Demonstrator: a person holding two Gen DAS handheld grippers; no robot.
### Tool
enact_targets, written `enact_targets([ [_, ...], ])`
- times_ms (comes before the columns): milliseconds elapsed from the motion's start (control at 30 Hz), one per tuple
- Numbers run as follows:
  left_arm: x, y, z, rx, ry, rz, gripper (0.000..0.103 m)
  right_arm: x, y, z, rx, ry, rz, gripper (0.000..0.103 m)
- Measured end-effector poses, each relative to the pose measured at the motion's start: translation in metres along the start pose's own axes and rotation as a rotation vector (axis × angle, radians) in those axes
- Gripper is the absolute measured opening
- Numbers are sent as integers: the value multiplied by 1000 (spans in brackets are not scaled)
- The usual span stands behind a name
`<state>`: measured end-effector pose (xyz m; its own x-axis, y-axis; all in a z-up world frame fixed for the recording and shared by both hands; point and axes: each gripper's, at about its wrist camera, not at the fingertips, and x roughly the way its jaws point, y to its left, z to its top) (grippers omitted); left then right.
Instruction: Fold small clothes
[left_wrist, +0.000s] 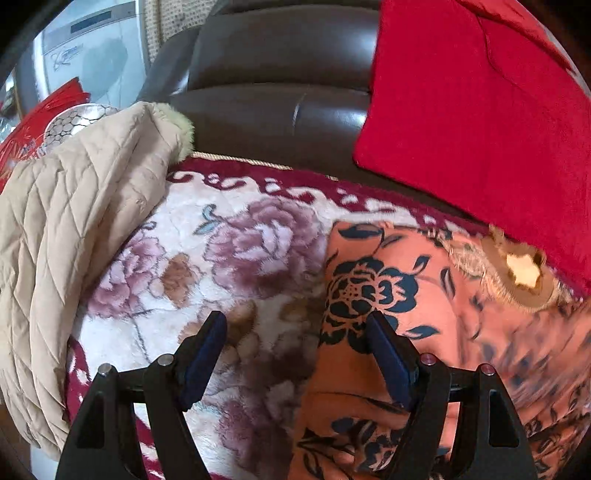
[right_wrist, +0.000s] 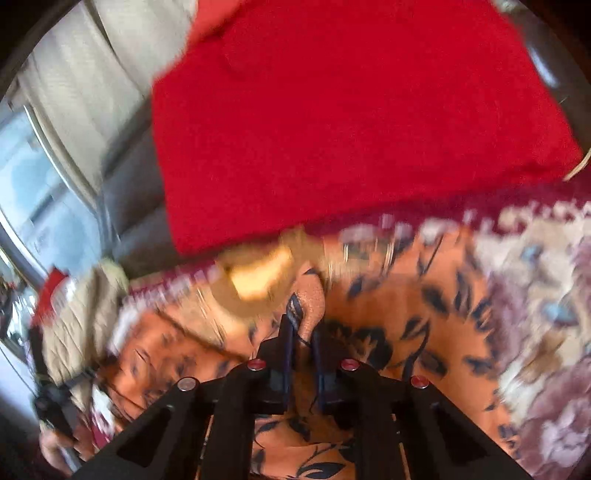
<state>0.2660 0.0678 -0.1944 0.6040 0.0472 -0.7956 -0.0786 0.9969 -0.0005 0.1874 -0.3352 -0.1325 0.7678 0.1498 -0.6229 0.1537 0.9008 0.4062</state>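
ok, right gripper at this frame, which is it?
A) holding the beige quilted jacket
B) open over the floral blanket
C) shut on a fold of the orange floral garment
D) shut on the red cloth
C: the right gripper has its jaws pinched on a raised fold of the orange floral garment.

left gripper (left_wrist: 297, 332): angled downward, jaws spread wide, blue pads (left_wrist: 205, 354) facing each other across an empty gap, nothing pinched. right gripper (right_wrist: 303, 330): also tilted down, jaws drawn together, clamped on a raised fold of the orange floral garment (right_wrist: 312, 306) between the fingertips.
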Motion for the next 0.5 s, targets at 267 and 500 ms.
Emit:
enact_targets([
  [267,10,-20,-3,83,6,30,78,9,-91,1,323,137,-92,17],
  [500,-11,-51,0,189,-140,16,78,-52,-107,7,432,-180,21,88],
])
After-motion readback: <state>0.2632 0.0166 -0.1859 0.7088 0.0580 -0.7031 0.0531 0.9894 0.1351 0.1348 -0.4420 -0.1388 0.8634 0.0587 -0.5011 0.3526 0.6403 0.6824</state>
